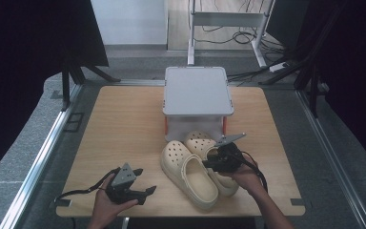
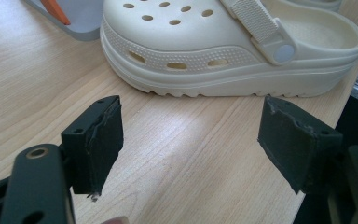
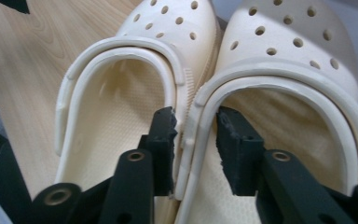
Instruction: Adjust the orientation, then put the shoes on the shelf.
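Note:
Two cream clogs lie side by side on the wooden table [image 1: 124, 129], the left clog [image 1: 188, 174] nearer me and the right clog [image 1: 200, 142] against it. My right gripper [image 1: 219, 160] hovers over their heel ends. In the right gripper view one jaw reaches into the left clog [image 3: 168, 28] and the other into the right clog [image 3: 289, 42]. The right gripper [image 3: 196, 144] straddles their touching inner walls, with a small gap at the pads. My left gripper [image 1: 145, 193] rests open near the front edge, its jaws [image 2: 191, 135] around bare wood, facing the clog's side [image 2: 223, 46].
A grey lidded box [image 1: 198, 90] stands just behind the clogs' toes; its corner and an orange part [image 2: 56, 11] show in the left gripper view. Black stands and cables lie on the floor beyond the table. Bare wood spreads to the left of the clogs.

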Action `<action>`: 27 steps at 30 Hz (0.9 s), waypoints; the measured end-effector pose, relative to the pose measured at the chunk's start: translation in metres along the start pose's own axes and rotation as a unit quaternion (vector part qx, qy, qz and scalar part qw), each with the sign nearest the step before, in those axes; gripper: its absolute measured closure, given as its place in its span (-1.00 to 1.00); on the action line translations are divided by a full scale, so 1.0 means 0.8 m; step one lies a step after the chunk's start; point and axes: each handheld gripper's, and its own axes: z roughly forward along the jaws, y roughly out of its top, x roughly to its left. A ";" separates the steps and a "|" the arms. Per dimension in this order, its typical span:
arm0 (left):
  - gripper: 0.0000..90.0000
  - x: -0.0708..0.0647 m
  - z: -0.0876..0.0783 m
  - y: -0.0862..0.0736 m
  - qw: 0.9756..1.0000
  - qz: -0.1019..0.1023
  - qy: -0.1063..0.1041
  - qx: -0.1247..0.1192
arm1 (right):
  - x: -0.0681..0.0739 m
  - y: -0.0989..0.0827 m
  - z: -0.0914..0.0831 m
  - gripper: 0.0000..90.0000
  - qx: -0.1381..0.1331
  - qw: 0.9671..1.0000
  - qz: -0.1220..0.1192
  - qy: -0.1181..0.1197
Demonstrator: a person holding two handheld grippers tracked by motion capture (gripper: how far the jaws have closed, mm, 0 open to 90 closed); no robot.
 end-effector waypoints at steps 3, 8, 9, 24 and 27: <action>-0.50 0.000 0.000 0.000 1.000 0.000 0.000 0.000 | 0.002 0.000 -0.001 0.29 0.002 1.000 0.004 -0.005; -0.50 0.000 0.001 0.000 1.000 0.000 0.000 0.001 | 0.003 -0.001 -0.003 0.13 0.005 1.000 0.006 -0.015; -0.50 0.000 0.001 0.000 1.000 0.000 0.000 0.001 | 0.004 -0.001 -0.004 0.11 0.007 1.000 0.007 -0.014; -0.50 0.000 0.001 0.000 1.000 0.000 -0.001 0.002 | 0.012 0.028 0.035 0.09 0.092 0.995 0.012 -0.033; -0.50 0.000 0.001 0.000 1.000 0.001 -0.001 0.001 | 0.012 0.030 0.044 0.13 0.100 0.994 0.010 -0.033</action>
